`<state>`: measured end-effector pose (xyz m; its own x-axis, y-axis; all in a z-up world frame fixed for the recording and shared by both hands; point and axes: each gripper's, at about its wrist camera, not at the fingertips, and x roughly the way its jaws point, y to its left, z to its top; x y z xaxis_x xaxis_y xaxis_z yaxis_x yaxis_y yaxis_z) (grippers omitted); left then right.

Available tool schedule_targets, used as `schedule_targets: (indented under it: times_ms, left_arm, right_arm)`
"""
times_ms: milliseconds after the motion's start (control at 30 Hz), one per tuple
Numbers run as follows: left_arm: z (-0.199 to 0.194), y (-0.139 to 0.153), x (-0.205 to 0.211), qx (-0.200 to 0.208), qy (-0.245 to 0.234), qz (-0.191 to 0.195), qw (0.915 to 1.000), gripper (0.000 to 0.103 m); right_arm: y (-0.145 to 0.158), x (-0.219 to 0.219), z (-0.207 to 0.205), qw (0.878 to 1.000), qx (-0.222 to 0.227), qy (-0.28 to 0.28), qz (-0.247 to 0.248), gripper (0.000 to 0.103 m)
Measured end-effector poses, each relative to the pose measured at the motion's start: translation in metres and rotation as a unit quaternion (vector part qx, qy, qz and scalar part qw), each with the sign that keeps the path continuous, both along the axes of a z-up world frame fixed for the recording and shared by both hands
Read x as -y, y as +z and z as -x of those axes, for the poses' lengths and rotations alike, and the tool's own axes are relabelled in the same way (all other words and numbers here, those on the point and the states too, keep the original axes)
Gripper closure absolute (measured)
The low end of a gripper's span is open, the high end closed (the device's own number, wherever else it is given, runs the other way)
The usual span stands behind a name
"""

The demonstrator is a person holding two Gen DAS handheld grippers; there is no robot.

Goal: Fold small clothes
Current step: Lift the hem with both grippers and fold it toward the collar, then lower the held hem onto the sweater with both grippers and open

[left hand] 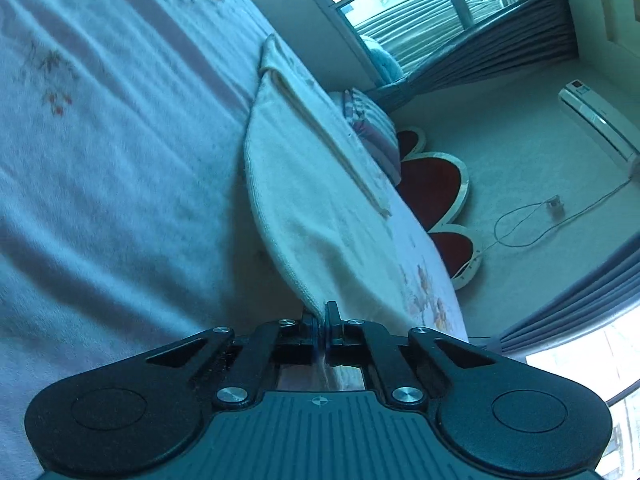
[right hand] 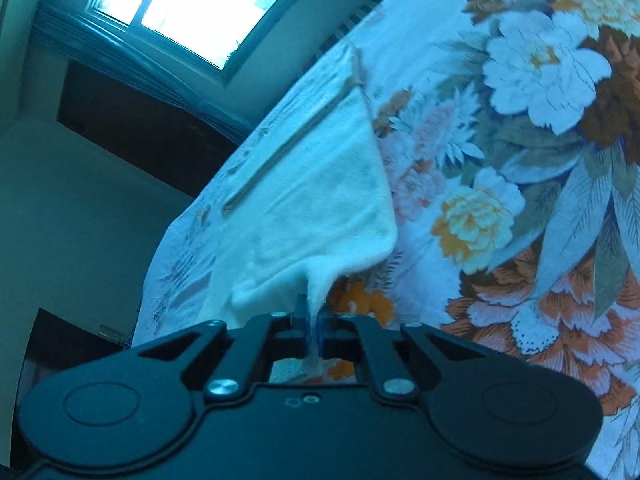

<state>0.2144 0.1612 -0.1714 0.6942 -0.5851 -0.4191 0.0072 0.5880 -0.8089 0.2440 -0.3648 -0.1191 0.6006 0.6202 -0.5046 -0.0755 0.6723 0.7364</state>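
Note:
A small cream-white cloth (left hand: 316, 184) lies on the bed, folded over on itself with a raised edge along its far side. My left gripper (left hand: 323, 314) is shut on its near corner and lifts that corner off the sheet. In the right wrist view the same cloth (right hand: 320, 200) stretches away from me over the flowered bedspread. My right gripper (right hand: 312, 314) is shut on another near corner of it, which bunches into a narrow pinch between the jaws.
The bed carries a pale sheet (left hand: 100, 160) and a flowered bedspread (right hand: 520, 160). A striped pillow (left hand: 372, 120) lies near the bed's edge. Red petal-shaped floor mats (left hand: 436, 184), a cable (left hand: 520, 228), an air conditioner (left hand: 600, 120), curtains and windows lie beyond.

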Motion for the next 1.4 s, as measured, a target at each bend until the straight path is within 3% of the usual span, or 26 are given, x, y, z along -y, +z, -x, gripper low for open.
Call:
schedule_targets:
  times_ms: [100, 233, 333, 400, 433, 533, 567, 600, 667, 767, 867, 933, 1000, 1033, 1067, 1133, 1167, 1300, 1400]
  left_arm:
    - [-0.002, 0.002, -0.015, -0.015, -0.004, -0.016, 0.9998, 0.101]
    - [-0.005, -0.030, -0.026, -0.068, -0.014, -0.020, 0.9974, 0.101]
    - [-0.001, -0.030, -0.023, -0.071, -0.004, -0.006, 0.9975, 0.100]
    - [0.001, -0.028, -0.013, -0.065, -0.017, -0.012, 0.9977, 0.080]
    - [0.001, -0.025, -0.009, -0.057, -0.022, -0.016, 0.9980, 0.071]
    - [-0.004, -0.024, -0.002, -0.057, -0.018, -0.028, 0.9978, 0.071]
    - [-0.006, -0.026, -0.003, -0.060, -0.013, -0.031, 0.9976, 0.092]
    - [-0.008, -0.028, -0.001, -0.069, -0.012, -0.047, 0.9964, 0.100]
    - [-0.005, -0.030, -0.001, -0.058, -0.008, -0.047, 0.9971, 0.100]
    - [0.008, -0.019, -0.003, -0.021, -0.005, -0.027, 0.9994, 0.100]
    - [0.007, -0.031, -0.008, -0.052, -0.002, -0.032, 0.9982, 0.101]
    - [0.006, -0.037, -0.010, -0.054, -0.001, -0.019, 0.9984, 0.100]
    - [0.006, -0.038, -0.012, -0.060, 0.000, -0.014, 0.9981, 0.100]
    - [0.006, -0.038, -0.011, -0.060, 0.001, -0.016, 0.9981, 0.100]
    - [0.005, -0.038, -0.009, -0.059, 0.000, -0.021, 0.9980, 0.100]
    - [0.004, -0.037, -0.007, -0.058, 0.001, -0.029, 0.9979, 0.100]
    - [0.004, -0.037, -0.005, -0.059, 0.006, -0.029, 0.9978, 0.100]
    - [0.006, -0.030, -0.002, -0.047, 0.015, -0.045, 0.9978, 0.100]
    - [0.009, -0.014, -0.007, -0.021, 0.020, -0.035, 0.9990, 0.100]
  right_arm:
    - [-0.002, -0.004, 0.006, 1.000, -0.016, 0.010, 0.016, 0.098]
    - [-0.047, -0.006, 0.003, 0.995, -0.096, -0.003, 0.036, 0.097]
    - [-0.045, -0.003, 0.011, 0.996, -0.082, -0.028, 0.016, 0.083]
    - [-0.039, -0.002, 0.013, 0.997, -0.064, -0.033, 0.016, 0.066]
    - [-0.039, -0.001, 0.011, 0.997, -0.062, -0.035, 0.015, 0.066]
    - [-0.046, -0.001, 0.005, 0.997, -0.073, -0.037, -0.001, 0.071]
    - [-0.048, -0.002, 0.004, 0.996, -0.075, -0.038, 0.003, 0.083]
    - [-0.051, -0.003, 0.003, 0.996, -0.083, -0.038, 0.007, 0.097]
    - [-0.052, -0.003, 0.005, 0.996, -0.084, -0.037, 0.006, 0.098]
    - [-0.039, -0.001, 0.018, 0.998, -0.048, -0.031, -0.003, 0.098]
    - [-0.052, 0.000, 0.012, 0.995, -0.088, -0.033, 0.025, 0.100]
    - [-0.053, 0.003, 0.012, 0.995, -0.092, -0.041, -0.001, 0.093]
    - [-0.047, 0.000, 0.013, 0.996, -0.085, -0.033, -0.012, 0.066]
    - [-0.044, -0.004, 0.014, 0.996, -0.081, -0.022, -0.010, 0.062]
    - [-0.044, -0.008, 0.015, 0.996, -0.083, -0.015, -0.002, 0.063]
    - [-0.046, -0.013, 0.015, 0.996, -0.090, -0.018, 0.019, 0.091]
    - [-0.050, -0.013, 0.013, 0.994, -0.102, -0.023, 0.025, 0.098]
    - [-0.045, -0.012, 0.016, 0.997, -0.075, -0.029, 0.019, 0.098]
    - [-0.027, -0.008, 0.021, 0.998, -0.043, -0.034, 0.003, 0.098]
